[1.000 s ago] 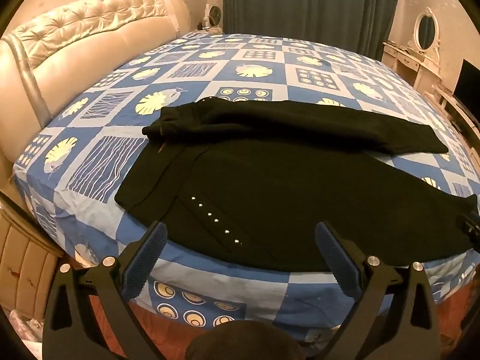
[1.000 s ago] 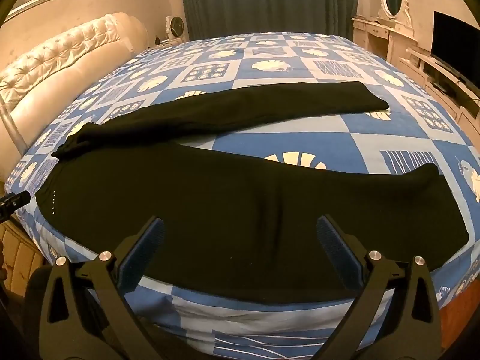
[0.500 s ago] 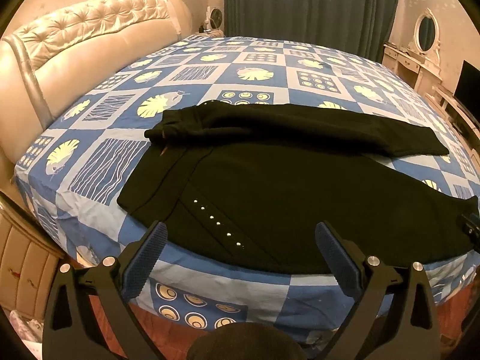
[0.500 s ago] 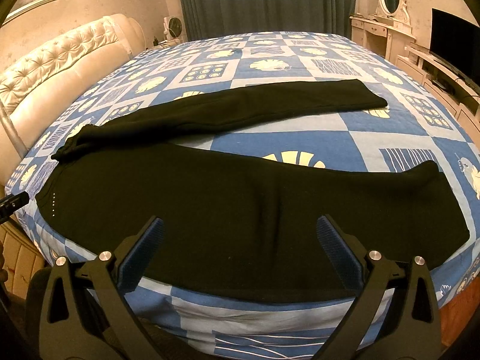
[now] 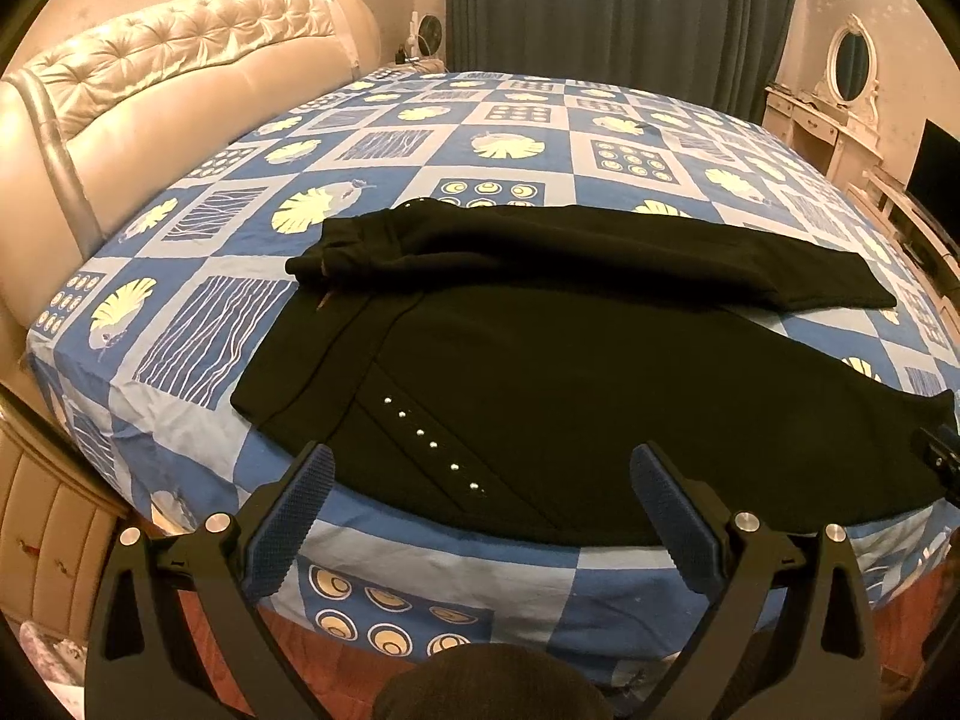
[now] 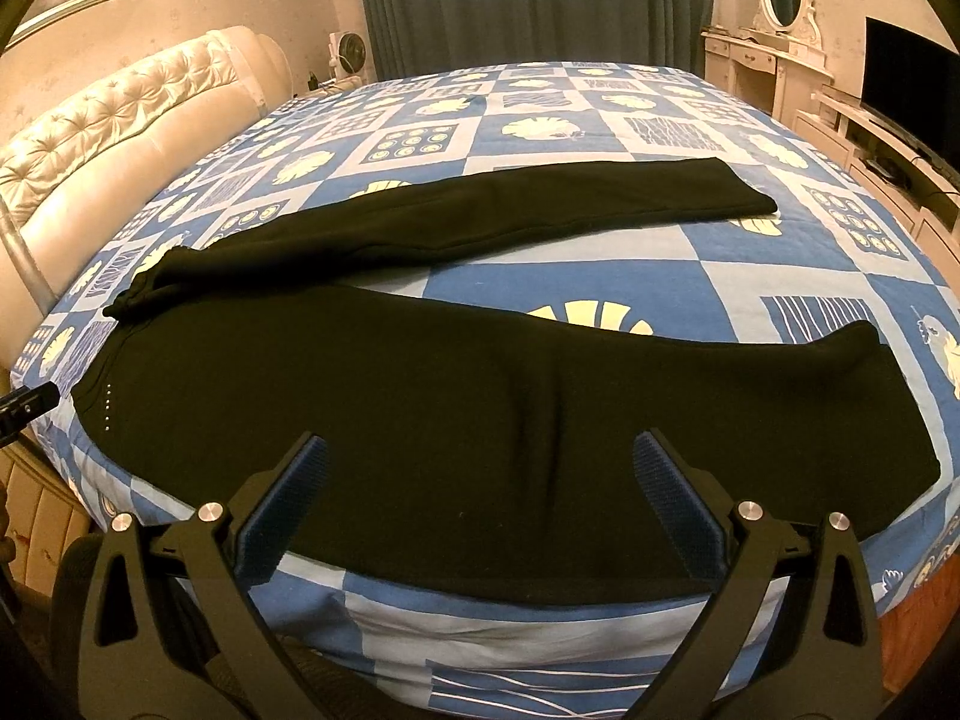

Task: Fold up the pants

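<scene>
The black pants (image 5: 600, 372) lie flat across the centre of the frame on the bed (image 5: 468, 126), legs spread apart, waistband toward the tufted cream headboard (image 5: 168, 84) at upper left. Left tool (image 5: 480, 480) and right tool (image 6: 480, 468) hover at the lower frame edge, fingers apart, holding nothing. Dark curtains (image 6: 528, 0), a dressing table with oval mirror (image 6: 780, 30) and a television (image 6: 906, 90) occupy the upper frame.

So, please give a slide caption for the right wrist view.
Open right tool above black pants lying spread, legs apart, on a blue patterned bed.
</scene>
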`<state>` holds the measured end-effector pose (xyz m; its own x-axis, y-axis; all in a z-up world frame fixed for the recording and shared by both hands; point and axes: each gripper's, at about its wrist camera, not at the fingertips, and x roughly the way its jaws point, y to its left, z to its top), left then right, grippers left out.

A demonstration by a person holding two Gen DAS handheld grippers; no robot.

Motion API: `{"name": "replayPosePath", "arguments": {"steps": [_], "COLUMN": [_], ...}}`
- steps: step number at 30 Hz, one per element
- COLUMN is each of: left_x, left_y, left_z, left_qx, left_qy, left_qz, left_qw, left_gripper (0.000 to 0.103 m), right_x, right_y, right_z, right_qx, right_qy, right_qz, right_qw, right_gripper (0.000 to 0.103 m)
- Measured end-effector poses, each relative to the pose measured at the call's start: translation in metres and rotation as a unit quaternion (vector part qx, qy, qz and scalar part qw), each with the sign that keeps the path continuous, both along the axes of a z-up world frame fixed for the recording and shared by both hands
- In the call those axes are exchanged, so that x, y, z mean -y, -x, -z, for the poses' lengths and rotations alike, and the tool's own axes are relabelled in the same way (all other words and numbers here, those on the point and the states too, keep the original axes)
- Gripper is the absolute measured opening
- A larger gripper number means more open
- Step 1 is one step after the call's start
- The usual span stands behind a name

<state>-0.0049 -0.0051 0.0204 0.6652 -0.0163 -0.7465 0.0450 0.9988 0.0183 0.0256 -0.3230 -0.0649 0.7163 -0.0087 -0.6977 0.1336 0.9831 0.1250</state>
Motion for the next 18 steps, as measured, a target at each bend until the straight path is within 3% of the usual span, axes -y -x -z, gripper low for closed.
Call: {"name": "replayPosePath", "arguments": {"steps": [18], "left_x": [0.0002], "left_y": [-0.0004], "left_z": [0.0022], "left_qx": [-0.001], "left_qy": [0.002], "left_qz": [0.002], "left_qw": [1.0], "left_gripper": [0.099], "right_x": [-0.0006], "right_y": [-0.0002], "right_z": [0.0], "right_qx": [-0.001], "right_qy": [0.001], "right_qz": [-0.001], "right_qw": [1.0], "right_gripper": [0.101]}}
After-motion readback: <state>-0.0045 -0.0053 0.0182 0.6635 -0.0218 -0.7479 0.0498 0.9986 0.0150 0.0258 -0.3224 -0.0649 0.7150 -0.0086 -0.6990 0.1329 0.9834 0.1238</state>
